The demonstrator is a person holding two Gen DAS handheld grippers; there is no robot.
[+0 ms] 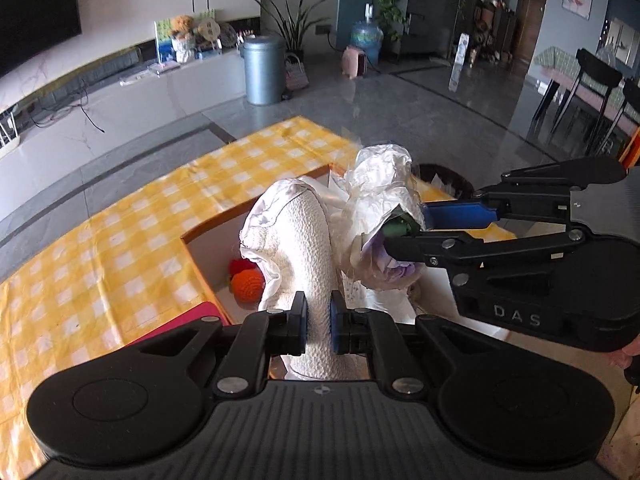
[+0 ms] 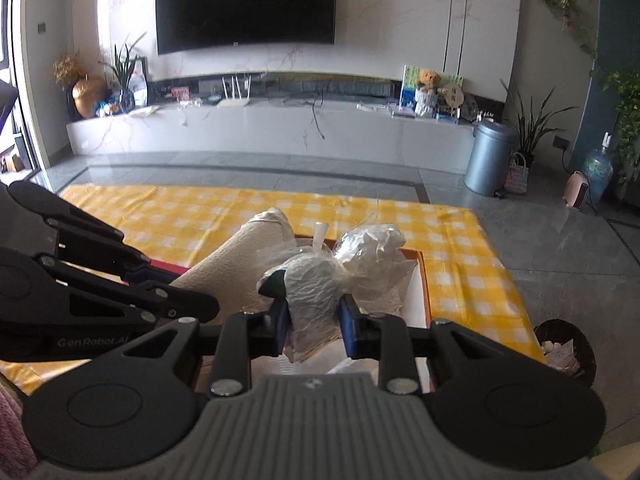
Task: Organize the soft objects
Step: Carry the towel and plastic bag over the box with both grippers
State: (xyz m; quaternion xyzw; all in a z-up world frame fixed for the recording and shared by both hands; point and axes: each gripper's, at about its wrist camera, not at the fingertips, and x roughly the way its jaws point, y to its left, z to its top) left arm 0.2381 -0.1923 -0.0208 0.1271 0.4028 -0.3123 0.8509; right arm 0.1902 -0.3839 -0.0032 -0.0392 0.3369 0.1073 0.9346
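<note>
Two grippers, each holding one soft item above an open box.

The left gripper (image 1: 318,326) is clenched on a white paper-towel roll (image 1: 306,240); the right gripper (image 2: 314,330) grasps a crinkled clear plastic bag (image 2: 320,280). Both hang over one cardboard box (image 1: 208,236) on the yellow checked tablecloth (image 1: 120,220), with two crocheted balls (image 1: 248,282) inside.
</note>
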